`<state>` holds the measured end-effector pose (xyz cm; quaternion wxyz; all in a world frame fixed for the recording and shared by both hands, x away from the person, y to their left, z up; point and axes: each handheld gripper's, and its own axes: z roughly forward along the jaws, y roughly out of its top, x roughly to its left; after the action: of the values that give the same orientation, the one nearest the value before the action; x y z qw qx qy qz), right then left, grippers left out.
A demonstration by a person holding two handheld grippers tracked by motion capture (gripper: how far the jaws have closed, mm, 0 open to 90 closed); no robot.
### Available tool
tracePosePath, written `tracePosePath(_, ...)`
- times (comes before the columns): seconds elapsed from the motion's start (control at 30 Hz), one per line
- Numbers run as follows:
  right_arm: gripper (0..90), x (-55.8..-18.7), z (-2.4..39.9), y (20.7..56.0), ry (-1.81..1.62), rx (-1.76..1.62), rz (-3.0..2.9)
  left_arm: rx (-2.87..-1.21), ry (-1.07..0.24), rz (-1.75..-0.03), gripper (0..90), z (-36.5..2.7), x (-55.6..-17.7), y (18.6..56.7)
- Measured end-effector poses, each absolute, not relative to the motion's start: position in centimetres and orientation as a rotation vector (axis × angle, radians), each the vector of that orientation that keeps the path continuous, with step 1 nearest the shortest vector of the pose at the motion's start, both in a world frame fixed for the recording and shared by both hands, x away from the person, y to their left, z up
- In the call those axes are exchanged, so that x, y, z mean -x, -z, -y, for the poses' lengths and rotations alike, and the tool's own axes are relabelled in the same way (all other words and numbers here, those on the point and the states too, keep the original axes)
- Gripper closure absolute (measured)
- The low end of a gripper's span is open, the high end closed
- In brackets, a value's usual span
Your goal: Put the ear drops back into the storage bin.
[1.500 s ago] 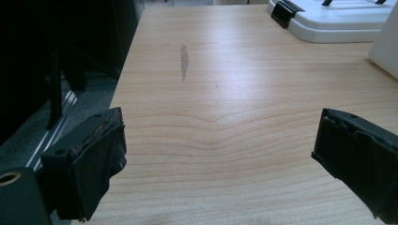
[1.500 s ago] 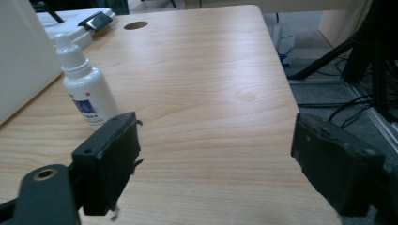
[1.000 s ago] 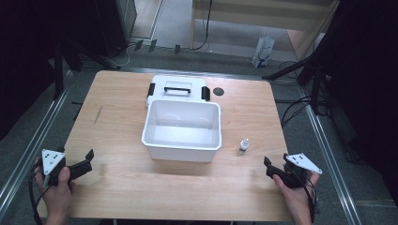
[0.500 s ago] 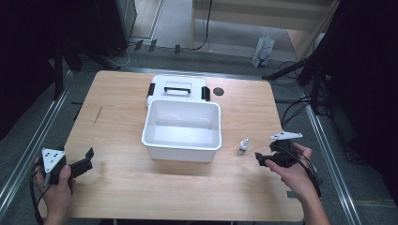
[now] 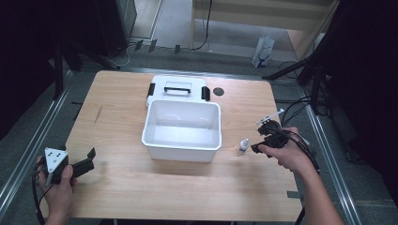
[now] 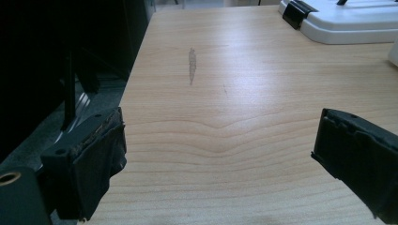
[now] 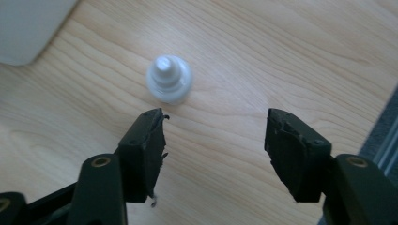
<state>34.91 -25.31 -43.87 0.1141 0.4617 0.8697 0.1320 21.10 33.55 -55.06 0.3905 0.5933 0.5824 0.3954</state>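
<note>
A small white dropper bottle (image 5: 242,146) stands upright on the wooden table (image 5: 122,98), just right of a white open bin (image 5: 182,130). My right gripper (image 5: 260,140) hovers close to the bottle's right, tilted down over it, jaws open. In the right gripper view the bottle (image 7: 169,79) is seen from above, just beyond the left jaw tip, with the gripper (image 7: 213,136) open and nothing between the jaws. My left gripper (image 5: 87,161) rests low at the table's front left corner, open; in its own view the gripper (image 6: 220,159) faces bare wood.
The bin's white lid (image 5: 177,89) with black handle and latches lies flat behind the bin; its corner (image 6: 347,21) appears in the left gripper view. A dark round hole (image 5: 218,91) sits right of the lid. Cables trail off the table's right edge (image 5: 300,140).
The right hand has carried its gripper forward and left from the front right corner to just beside the bottle, tilting it downward. The left gripper has stayed put.
</note>
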Motion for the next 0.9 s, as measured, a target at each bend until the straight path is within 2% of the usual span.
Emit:
tracePosePath(0.33, 47.3, -36.5, 22.6, 43.7, -0.292, -1.312, -2.658, -1.512, -1.004, -1.481, 3.4, -33.6, -21.1, 55.1)
tracePosePath(0.47, 55.2, -37.4, 21.6, 44.1, -0.253, -1.310, -2.687, -1.506, -0.998, -1.486, 3.4, -33.6, -21.2, 55.1)
tracePosePath(0.8, 64.4, -38.5, 20.7, 44.9, -0.180, -1.341, -2.686, -1.505, -0.998, -1.487, 3.5, -33.6, -21.2, 55.1)
tracePosePath(0.9, 71.6, -38.9, 20.7, 45.2, -0.182, -1.390, -2.709, -1.507, -1.000, -1.488, 3.5, -33.6, -21.2, 55.1)
